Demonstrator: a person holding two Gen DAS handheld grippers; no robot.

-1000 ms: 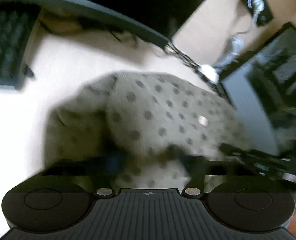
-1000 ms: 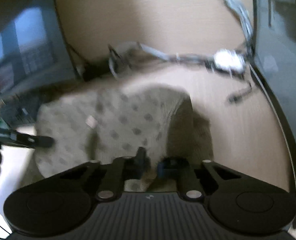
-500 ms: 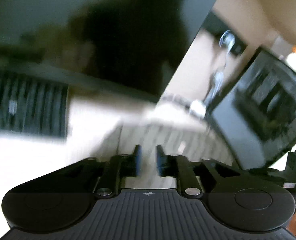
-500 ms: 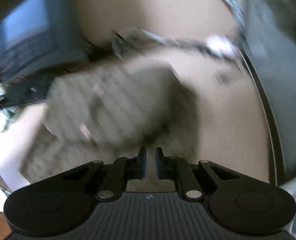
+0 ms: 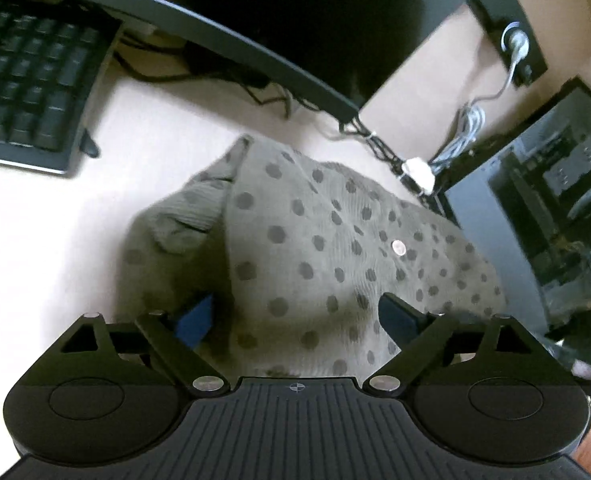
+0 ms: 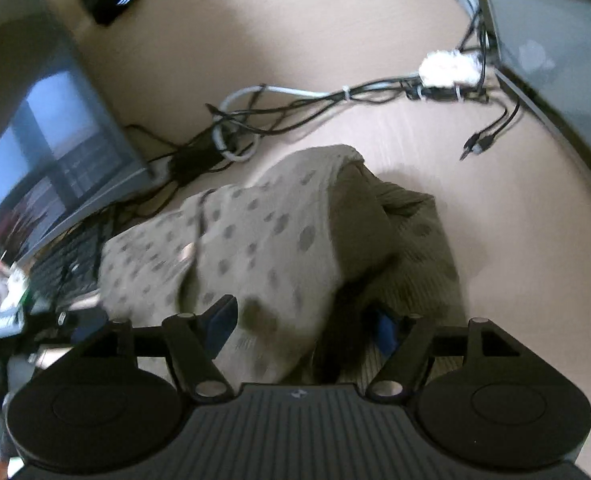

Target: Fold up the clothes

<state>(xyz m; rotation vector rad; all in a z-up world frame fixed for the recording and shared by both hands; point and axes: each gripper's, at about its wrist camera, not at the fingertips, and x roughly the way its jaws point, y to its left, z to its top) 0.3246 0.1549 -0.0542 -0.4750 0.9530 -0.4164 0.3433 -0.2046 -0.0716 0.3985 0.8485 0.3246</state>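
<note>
An olive-grey knit garment with dark polka dots lies folded in a loose bundle on the pale desk, a small pale button showing on top. My left gripper is open, its fingers straddling the near edge of the garment. The same garment shows in the right wrist view, its upper layer folded over a plain ribbed underside. My right gripper is open too, its fingers on either side of the garment's near end.
A black keyboard lies at the far left. A dark monitor base runs behind the garment. A tangle of cables with a white connector lies beyond it. A dark glossy case stands at the right.
Half a second ago both grippers were shut and swinging fast above the desk. Now both are open and sit low over the near edge of the garment.
</note>
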